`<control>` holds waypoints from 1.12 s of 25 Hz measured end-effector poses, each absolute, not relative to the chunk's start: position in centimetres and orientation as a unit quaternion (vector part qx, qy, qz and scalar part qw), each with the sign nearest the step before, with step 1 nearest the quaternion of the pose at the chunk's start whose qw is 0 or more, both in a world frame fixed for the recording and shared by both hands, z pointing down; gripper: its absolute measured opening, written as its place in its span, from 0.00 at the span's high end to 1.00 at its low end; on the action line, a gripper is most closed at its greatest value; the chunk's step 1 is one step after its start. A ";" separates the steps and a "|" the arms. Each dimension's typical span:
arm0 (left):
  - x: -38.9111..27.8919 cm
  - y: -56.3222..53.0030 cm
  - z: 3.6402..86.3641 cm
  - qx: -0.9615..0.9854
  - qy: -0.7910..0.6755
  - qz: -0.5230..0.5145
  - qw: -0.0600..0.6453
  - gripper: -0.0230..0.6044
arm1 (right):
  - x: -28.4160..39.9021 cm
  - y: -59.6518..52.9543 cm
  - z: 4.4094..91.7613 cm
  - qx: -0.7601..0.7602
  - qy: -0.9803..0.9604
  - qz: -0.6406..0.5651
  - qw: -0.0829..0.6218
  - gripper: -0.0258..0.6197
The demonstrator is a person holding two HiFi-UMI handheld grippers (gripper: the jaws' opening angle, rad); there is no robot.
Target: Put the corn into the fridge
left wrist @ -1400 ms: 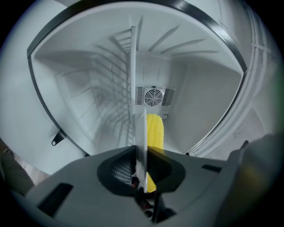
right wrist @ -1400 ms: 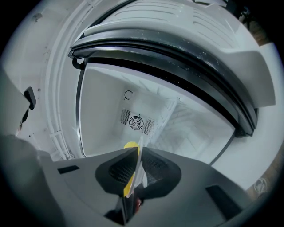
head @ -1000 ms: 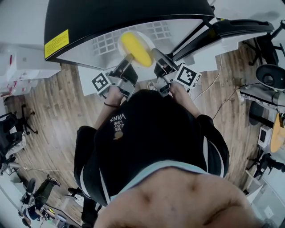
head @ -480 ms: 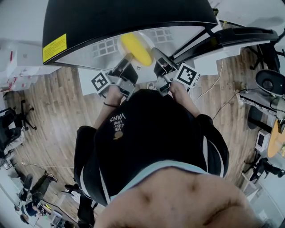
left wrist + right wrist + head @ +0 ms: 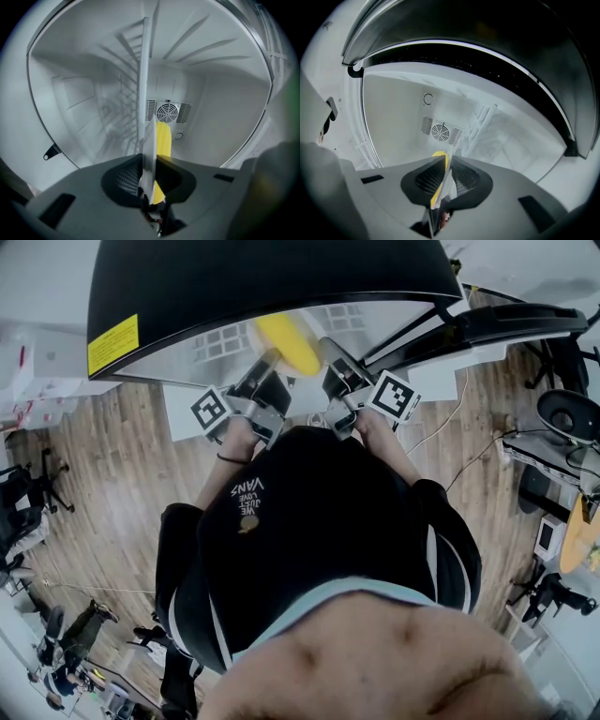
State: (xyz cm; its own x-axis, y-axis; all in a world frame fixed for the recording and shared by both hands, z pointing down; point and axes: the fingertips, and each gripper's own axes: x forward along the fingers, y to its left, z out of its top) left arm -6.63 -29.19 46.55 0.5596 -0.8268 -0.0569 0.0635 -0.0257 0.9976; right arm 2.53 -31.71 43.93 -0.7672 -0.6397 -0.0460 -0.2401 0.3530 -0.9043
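A yellow corn cob (image 5: 289, 343) lies on a white plate (image 5: 309, 329) at the mouth of the open fridge (image 5: 262, 277). My left gripper (image 5: 272, 367) is shut on the plate's near left rim, and my right gripper (image 5: 328, 357) is shut on its near right rim. In the left gripper view the plate (image 5: 145, 93) shows edge-on as a thin vertical blade between the jaws of the left gripper (image 5: 149, 161), with the corn (image 5: 163, 139) just right of it. From the right gripper (image 5: 447, 161) the plate's rim runs between the jaws, and the corn (image 5: 439, 157) peeks out on their left.
The fridge's white inside has a round fan vent (image 5: 168, 112) on the back wall and a wire shelf (image 5: 124, 110) along one side. Its door (image 5: 506, 320) stands open to the right. A yellow label (image 5: 111, 345) sits on the black top. Office chairs stand on the wood floor.
Both grippers have carried the plate and corn slightly deeper into the fridge; the black top now covers more of the plate.
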 end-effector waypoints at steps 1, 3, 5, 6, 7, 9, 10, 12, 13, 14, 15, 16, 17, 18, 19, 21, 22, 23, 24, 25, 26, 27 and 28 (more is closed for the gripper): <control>-6.6 -29.2 46.5 0.622 -0.307 -0.355 0.627 0.89 | 2.6 -31.8 44.0 -0.277 0.797 -0.498 0.201 0.91; -6.5 -29.3 46.5 0.622 -0.308 -0.356 0.626 0.89 | 2.7 -31.8 44.2 -0.282 0.795 -0.499 0.199 0.91; -6.5 -29.5 46.4 0.619 -0.307 -0.359 0.628 0.89 | 2.8 -32.0 44.2 -0.283 0.794 -0.499 0.200 0.91; -6.5 -29.5 46.4 0.617 -0.307 -0.361 0.628 0.89 | 2.8 -32.0 44.1 -0.282 0.795 -0.498 0.201 0.91; -6.5 -29.6 46.4 0.617 -0.308 -0.362 0.628 0.89 | 2.8 -32.1 44.0 -0.281 0.795 -0.497 0.202 0.91; -6.5 -29.7 46.4 0.615 -0.309 -0.362 0.628 0.89 | 2.8 -32.2 44.0 -0.282 0.796 -0.496 0.202 0.91; -6.5 -29.7 46.4 0.615 -0.310 -0.363 0.628 0.89 | 2.8 -32.3 44.0 -0.282 0.796 -0.496 0.202 0.91; -6.5 -29.8 46.4 0.612 -0.312 -0.364 0.628 0.89 | 2.8 -32.4 44.0 -0.282 0.794 -0.498 0.203 0.91; -6.5 -29.9 46.4 0.611 -0.314 -0.365 0.628 0.89 | 2.8 -32.4 44.0 -0.282 0.794 -0.499 0.204 0.91; -6.5 -29.9 46.5 0.610 -0.315 -0.366 0.629 0.89 | 2.8 -32.5 44.0 -0.281 0.794 -0.499 0.205 0.91; -6.5 -30.0 46.5 0.609 -0.316 -0.366 0.629 0.89 | 2.9 -32.5 44.0 -0.281 0.794 -0.498 0.205 0.90; -6.5 -30.0 46.4 0.608 -0.316 -0.367 0.629 0.89 | 2.9 -32.6 44.0 -0.282 0.795 -0.497 0.204 0.90; -6.5 -30.1 46.4 0.607 -0.316 -0.368 0.629 0.89 | 2.9 -32.6 44.0 -0.281 0.796 -0.496 0.203 0.90; -6.5 -30.1 46.4 0.606 -0.316 -0.370 0.629 0.89 | 2.9 -32.7 44.0 -0.281 0.797 -0.495 0.202 0.89; -6.5 -30.2 46.3 0.604 -0.316 -0.372 0.630 0.89 | 3.0 -32.7 44.0 -0.281 0.798 -0.494 0.202 0.89; -6.4 -30.3 46.4 0.600 -0.317 -0.375 0.632 0.88 | 3.0 -32.7 44.0 -0.281 0.798 -0.494 0.202 0.88; -6.4 -30.3 46.4 0.599 -0.317 -0.376 0.632 0.88 | 3.0 -32.6 44.0 -0.281 0.798 -0.494 0.201 0.88; -6.4 -30.3 46.3 0.597 -0.318 -0.377 0.632 0.88 | 3.0 -32.6 44.0 -0.280 0.798 -0.493 0.202 0.87; -6.4 -30.4 46.3 0.596 -0.319 -0.379 0.632 0.88 | 3.1 -32.6 44.0 -0.280 0.799 -0.492 0.202 0.87; -6.4 -30.4 46.3 0.594 -0.320 -0.380 0.632 0.88 | 3.1 -32.6 44.0 -0.280 0.799 -0.492 0.202 0.87; -6.4 -30.5 46.3 0.592 -0.321 -0.382 0.632 0.88 | 3.2 -32.6 44.0 -0.281 0.799 -0.492 0.202 0.87; -6.4 -30.5 46.3 0.590 -0.322 -0.384 0.633 0.88 | 3.3 -32.6 44.0 -0.282 0.798 -0.492 0.203 0.87; -6.4 -30.6 46.3 0.589 -0.323 -0.386 0.632 0.88 | 3.4 -32.5 44.0 -0.283 0.798 -0.492 0.203 0.87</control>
State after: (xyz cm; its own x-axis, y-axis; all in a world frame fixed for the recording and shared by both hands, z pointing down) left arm -6.41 -30.61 46.30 0.4929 -0.8689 -0.0456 0.1076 0.0088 0.9942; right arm 3.37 -32.53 43.99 -0.7572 -0.6516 -0.0453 -0.2526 0.3561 -0.8997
